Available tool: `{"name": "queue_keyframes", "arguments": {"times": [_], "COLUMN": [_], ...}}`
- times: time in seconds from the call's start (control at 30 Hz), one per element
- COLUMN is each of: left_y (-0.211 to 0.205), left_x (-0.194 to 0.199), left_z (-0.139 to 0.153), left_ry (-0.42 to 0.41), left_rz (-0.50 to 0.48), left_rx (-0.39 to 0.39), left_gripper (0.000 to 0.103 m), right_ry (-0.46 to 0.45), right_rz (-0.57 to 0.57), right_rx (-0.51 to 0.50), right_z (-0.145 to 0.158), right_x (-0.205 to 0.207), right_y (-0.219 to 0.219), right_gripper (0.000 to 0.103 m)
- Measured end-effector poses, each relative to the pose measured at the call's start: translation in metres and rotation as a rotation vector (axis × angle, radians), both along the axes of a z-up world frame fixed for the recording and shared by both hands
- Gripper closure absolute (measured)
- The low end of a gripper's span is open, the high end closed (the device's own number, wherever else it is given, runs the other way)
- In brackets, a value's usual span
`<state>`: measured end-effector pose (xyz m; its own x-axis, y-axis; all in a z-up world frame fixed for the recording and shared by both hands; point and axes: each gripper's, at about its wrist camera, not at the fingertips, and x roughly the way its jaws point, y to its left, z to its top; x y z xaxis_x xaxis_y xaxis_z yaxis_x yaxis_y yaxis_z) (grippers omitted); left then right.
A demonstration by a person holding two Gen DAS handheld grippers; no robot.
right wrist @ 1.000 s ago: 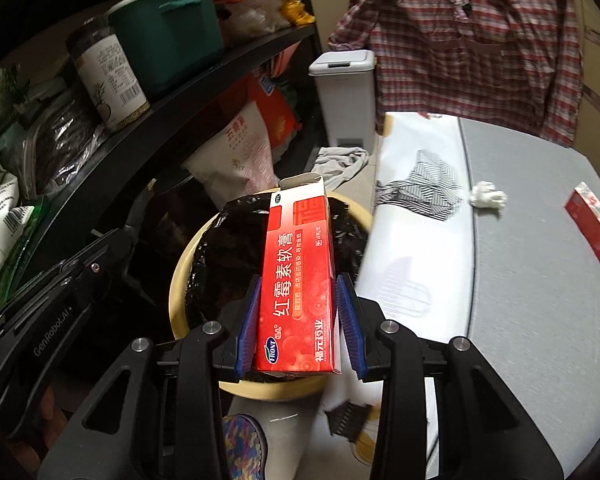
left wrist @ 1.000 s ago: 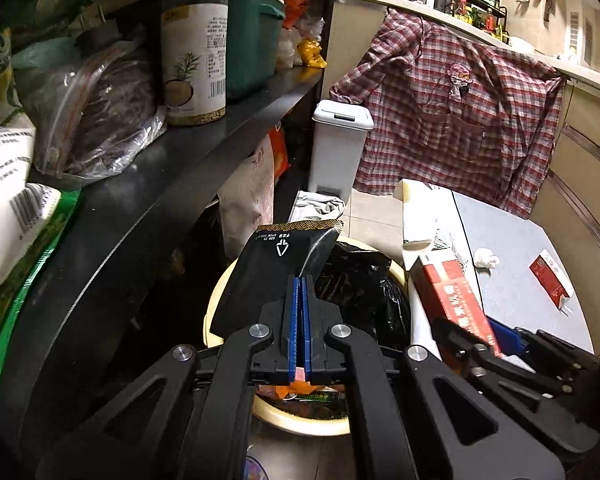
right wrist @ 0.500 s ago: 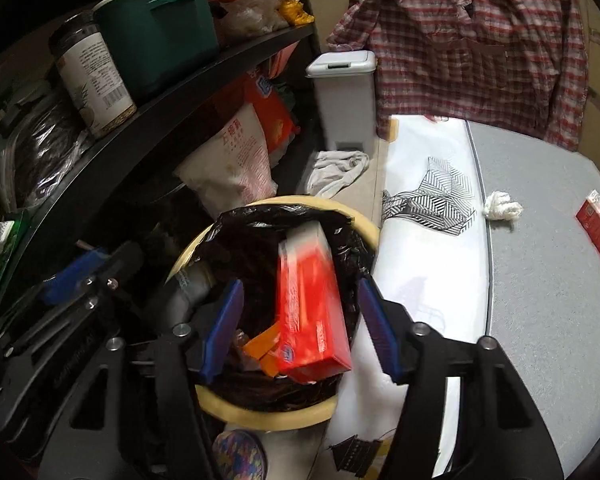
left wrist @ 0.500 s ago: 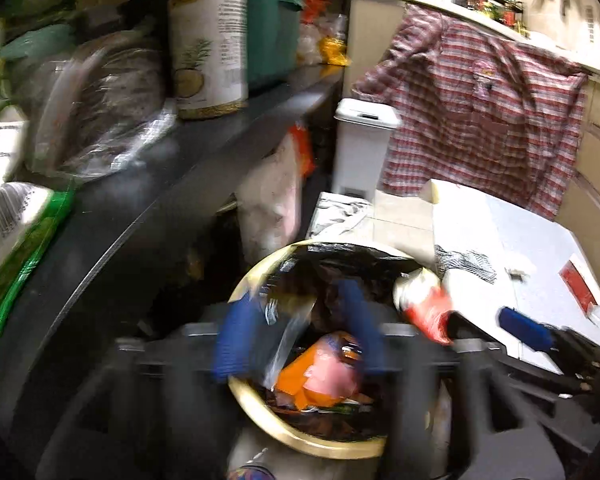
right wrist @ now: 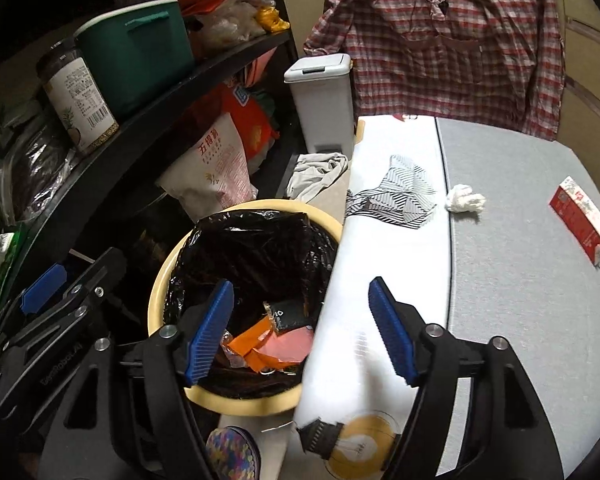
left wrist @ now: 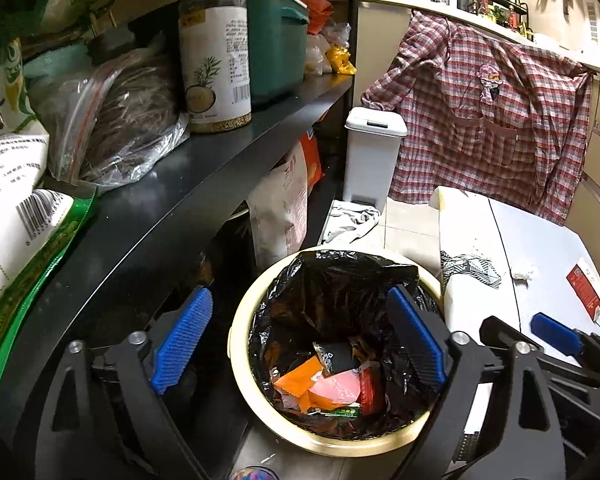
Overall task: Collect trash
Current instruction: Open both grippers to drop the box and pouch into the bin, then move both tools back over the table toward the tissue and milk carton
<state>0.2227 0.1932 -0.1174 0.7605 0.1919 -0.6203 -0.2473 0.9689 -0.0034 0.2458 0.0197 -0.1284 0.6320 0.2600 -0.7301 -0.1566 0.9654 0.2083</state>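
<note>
A cream trash bin (left wrist: pixel 260 392) (right wrist: pixel 156 300) with a black liner stands on the floor beside the table. Inside lie a black packet (left wrist: pixel 336 358) (right wrist: pixel 288 314), a red box (left wrist: pixel 370 390), and orange and pink wrappers (left wrist: pixel 300 380) (right wrist: pixel 260 340). My left gripper (left wrist: pixel 300 336) is open and empty above the bin. My right gripper (right wrist: pixel 300 328) is open and empty over the bin's right rim and the table edge. On the grey table top lie a crumpled white tissue (right wrist: pixel 465 199) (left wrist: pixel 522 273) and a red carton (right wrist: pixel 582 218) (left wrist: pixel 584 292).
A black shelf (left wrist: pixel 172 184) (right wrist: pixel 140 132) with a jar, green tub and bags runs along the left. A white pedal bin (left wrist: pixel 370 160) (right wrist: pixel 324 100) and a plaid shirt (left wrist: pixel 492 120) (right wrist: pixel 440 40) stand behind. A rag (right wrist: pixel 320 170) lies on the floor.
Both grippers opened. The black packet fell from the left gripper and the red box from the right gripper into the bin. The right gripper shifted right towards the table.
</note>
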Motion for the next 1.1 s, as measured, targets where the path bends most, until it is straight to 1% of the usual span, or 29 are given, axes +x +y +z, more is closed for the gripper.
{"name": "queue_keyframes", "arguments": {"times": [0.03, 0.13, 0.27, 0.4, 0.6, 0.7, 0.83, 1.0, 1.1], "left_y": [-0.003, -0.014, -0.036, -0.063, -0.104, -0.13, -0.157, -0.185, -0.197], "left_x": [-0.002, -0.009, -0.016, -0.021, -0.021, -0.016, -0.005, 0.013, 0.031], "left_z": [0.001, 0.007, 0.014, 0.021, 0.028, 0.027, 0.019, -0.001, -0.019], "left_ry": [-0.003, -0.023, -0.038, -0.052, -0.08, -0.086, -0.075, -0.052, -0.015], "left_rz": [-0.005, -0.033, -0.081, -0.131, -0.204, -0.245, -0.285, -0.332, -0.349], "left_rx": [0.002, 0.0, 0.013, 0.015, 0.011, 0.003, -0.009, 0.0, 0.001], "left_gripper": [0.01, 0.008, 0.008, 0.008, 0.008, 0.008, 0.008, 0.008, 0.008], "right_ry": [-0.006, -0.041, -0.088, -0.11, -0.115, -0.123, -0.115, -0.095, -0.093], "right_rz": [0.003, 0.008, -0.004, -0.049, -0.15, -0.213, -0.289, -0.357, -0.404], "right_rx": [-0.004, -0.033, -0.072, -0.082, -0.084, -0.089, -0.095, -0.128, -0.134], "right_z": [0.003, 0.013, 0.026, 0.034, 0.036, 0.032, 0.018, -0.005, -0.016], "right_x": [-0.003, -0.016, -0.032, -0.043, -0.05, -0.05, -0.043, -0.024, -0.014], "right_y": [-0.004, -0.018, -0.045, -0.082, -0.139, -0.172, -0.208, -0.251, -0.276], "right_gripper": [0.03, 0.027, 0.024, 0.023, 0.023, 0.023, 0.023, 0.023, 0.023]}}
